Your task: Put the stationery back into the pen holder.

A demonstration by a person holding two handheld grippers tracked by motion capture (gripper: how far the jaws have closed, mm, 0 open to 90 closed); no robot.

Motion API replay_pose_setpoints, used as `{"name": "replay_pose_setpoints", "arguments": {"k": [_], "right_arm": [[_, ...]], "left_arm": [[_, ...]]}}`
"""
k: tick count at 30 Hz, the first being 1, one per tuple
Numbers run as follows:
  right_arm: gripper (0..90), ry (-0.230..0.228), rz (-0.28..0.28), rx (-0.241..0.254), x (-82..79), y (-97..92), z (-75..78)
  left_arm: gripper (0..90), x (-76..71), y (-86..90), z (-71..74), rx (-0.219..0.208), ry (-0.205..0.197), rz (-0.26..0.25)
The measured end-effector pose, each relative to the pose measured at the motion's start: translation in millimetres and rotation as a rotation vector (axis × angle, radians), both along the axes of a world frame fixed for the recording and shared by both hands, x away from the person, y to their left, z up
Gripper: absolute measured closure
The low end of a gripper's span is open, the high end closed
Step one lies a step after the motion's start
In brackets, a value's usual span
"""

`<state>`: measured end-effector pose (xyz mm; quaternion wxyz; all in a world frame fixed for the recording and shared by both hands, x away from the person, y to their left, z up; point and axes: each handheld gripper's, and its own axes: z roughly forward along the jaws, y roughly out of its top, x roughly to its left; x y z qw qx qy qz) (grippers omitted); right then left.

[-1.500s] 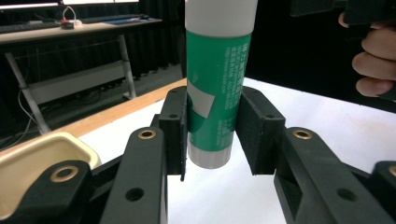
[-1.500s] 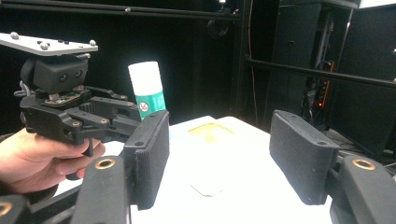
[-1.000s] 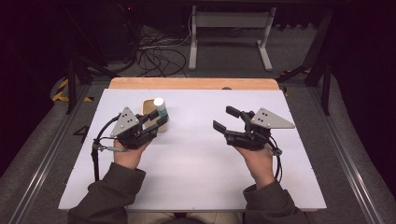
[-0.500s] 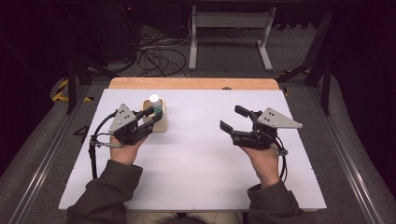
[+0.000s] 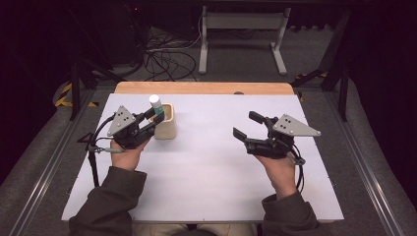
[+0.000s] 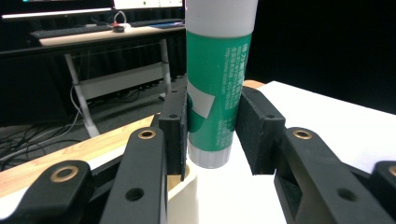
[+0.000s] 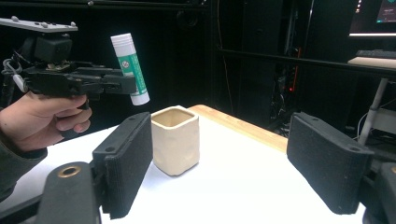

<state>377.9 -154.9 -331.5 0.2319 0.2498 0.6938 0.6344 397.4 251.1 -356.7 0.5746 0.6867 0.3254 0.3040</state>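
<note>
While my left gripper (image 5: pixel 155 114) clamps the glue stick (image 6: pixel 218 84) just above the cream cup (image 7: pixel 176 139), nothing touches its rim. Well to the cup's right, my right gripper (image 5: pixel 247 125) hangs with jaws wide, empty.

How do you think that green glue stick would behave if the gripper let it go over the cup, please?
The glue stick is a smooth, round plastic tube, so it probably slips easily and would roll if laid on the table. It looks stiff and light. Held tilted above the cream cup by the left gripper, it would likely drop in and lean against the wall.
</note>
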Motion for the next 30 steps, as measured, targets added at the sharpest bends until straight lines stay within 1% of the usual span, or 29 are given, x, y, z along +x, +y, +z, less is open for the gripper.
{"name": "replay_pose_setpoints", "arguments": {"k": [2, 5, 7, 8, 9, 15, 20, 28, 30], "right_arm": [[23.3, -0.003, -0.002, 0.004, -0.7, -1.4, 0.5], [23.3, -0.007, -0.005, 0.006, -1.3, -3.5, 1.0], [23.0, -0.006, -0.008, 0.012, -1.5, -5.2, 1.1], [22.8, -0.008, -0.008, 0.004, -1.4, -6.6, 0.9], [22.6, -0.006, -0.01, 0.012, -1.5, -7.2, 0.8], [21.3, -0.012, -0.012, 0.023, -2.3, -12.0, 1.9], [19.3, -0.012, -0.006, 0.026, -1.4, -16.8, 1.8], [16.3, 0.0, -0.005, 0.041, -1.0, -22.5, 0.3], [15.8, -0.004, -0.002, 0.04, -0.6, -24.4, 0.0]], "left_arm": [[65.5, 3.5, 1.6, -1.7, -0.005, 0.002, 0.012], [65.5, 8.8, 3.9, -4.1, 0.001, 0.003, 0.034], [65.5, 11.8, 4.9, -5.6, -0.004, 0.009, 0.046], [65.5, 13.1, 5.1, -6.3, -0.004, 0.008, 0.051], [65.5, 14.1, 4.8, -6.9, -0.006, 0.008, 0.055], [65.5, 20.1, 4.3, -10.4, -0.006, 0.009, 0.066], [65.5, 26.3, 3.9, -15.2, -0.006, 0.026, 0.076], [65.5, 36.3, 4.3, -23.0, 0.009, 0.047, 0.093], [65.5, 38.5, 4.5, -25.0, 0.009, 0.054, 0.094]]}}
